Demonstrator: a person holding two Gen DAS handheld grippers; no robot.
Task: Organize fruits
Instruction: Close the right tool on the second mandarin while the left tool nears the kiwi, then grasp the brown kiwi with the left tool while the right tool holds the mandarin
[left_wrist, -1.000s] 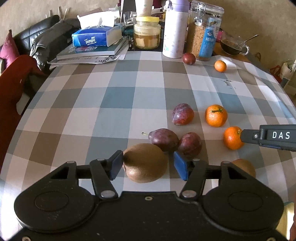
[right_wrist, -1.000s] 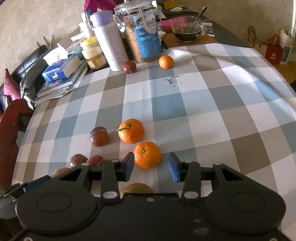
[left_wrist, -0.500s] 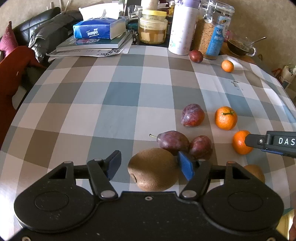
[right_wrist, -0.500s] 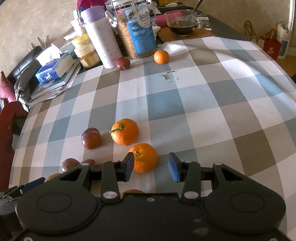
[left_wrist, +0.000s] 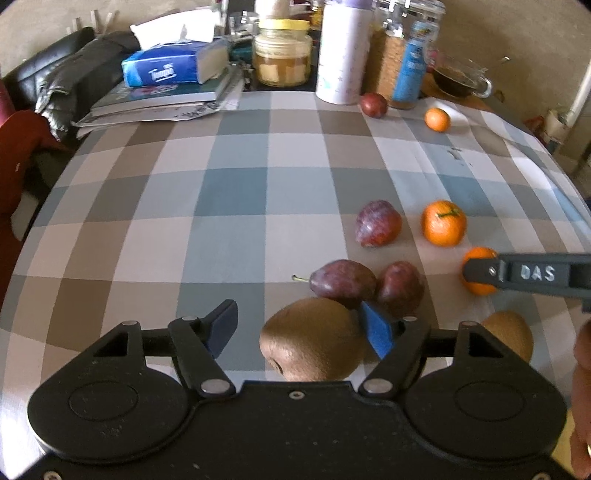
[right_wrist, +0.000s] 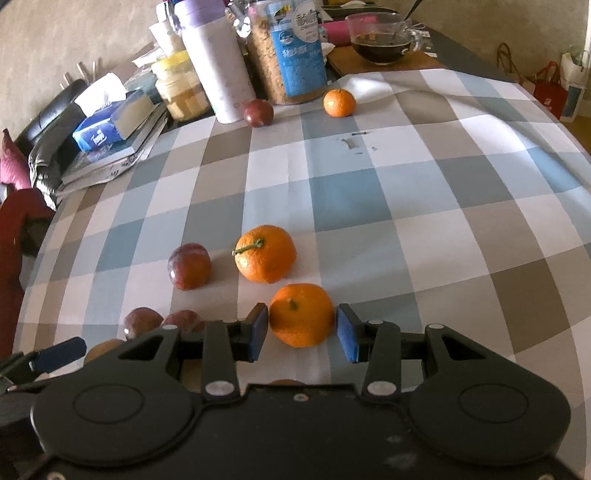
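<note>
**Claws spread around a kiwi and a mandarin**

Left claw (left_wrist: 299, 326) stands wide on the checked-cloth counter (left_wrist: 229, 206), a fuzzy brown kiwi (left_wrist: 312, 339) between its blue pads, touching the right pad only. Two dark purple plums (left_wrist: 343, 278) sit just beyond it. Right claw (right_wrist: 301, 330) is spread narrowly around a round orange mandarin (right_wrist: 301, 314), a slight gap at each side; a stemmed mandarin (right_wrist: 266, 253) lies near.
</note>
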